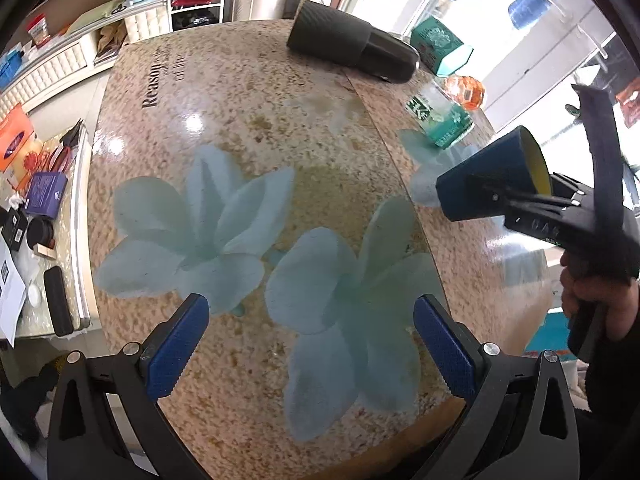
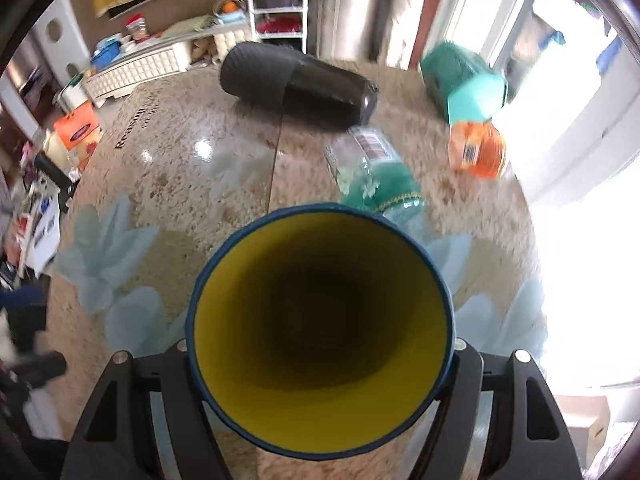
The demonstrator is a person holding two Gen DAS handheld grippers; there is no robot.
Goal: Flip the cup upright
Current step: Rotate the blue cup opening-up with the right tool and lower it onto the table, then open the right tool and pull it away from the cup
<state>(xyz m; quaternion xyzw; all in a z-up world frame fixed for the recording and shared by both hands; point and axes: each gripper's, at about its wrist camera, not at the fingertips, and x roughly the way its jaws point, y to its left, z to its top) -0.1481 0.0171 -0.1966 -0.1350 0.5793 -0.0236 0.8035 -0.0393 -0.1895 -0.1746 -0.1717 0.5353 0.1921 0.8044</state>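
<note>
A dark blue cup with a yellow inside [image 1: 490, 178] is held off the table, tilted, its mouth toward the upper right in the left wrist view. My right gripper [image 1: 496, 196] is shut on the cup. In the right wrist view the cup [image 2: 320, 316] fills the middle, its open mouth facing the camera, and it hides the right gripper's fingers. My left gripper [image 1: 312, 350] is open and empty, low over the flower-printed table [image 1: 248, 120], well left of the cup.
A black ribbed flask [image 1: 352, 42] lies on its side at the table's far edge. A clear green-labelled bottle [image 1: 440, 118], an orange jar [image 1: 466, 92] and a teal box [image 1: 438, 46] sit at the far right. A cluttered side table [image 1: 40, 208] stands left.
</note>
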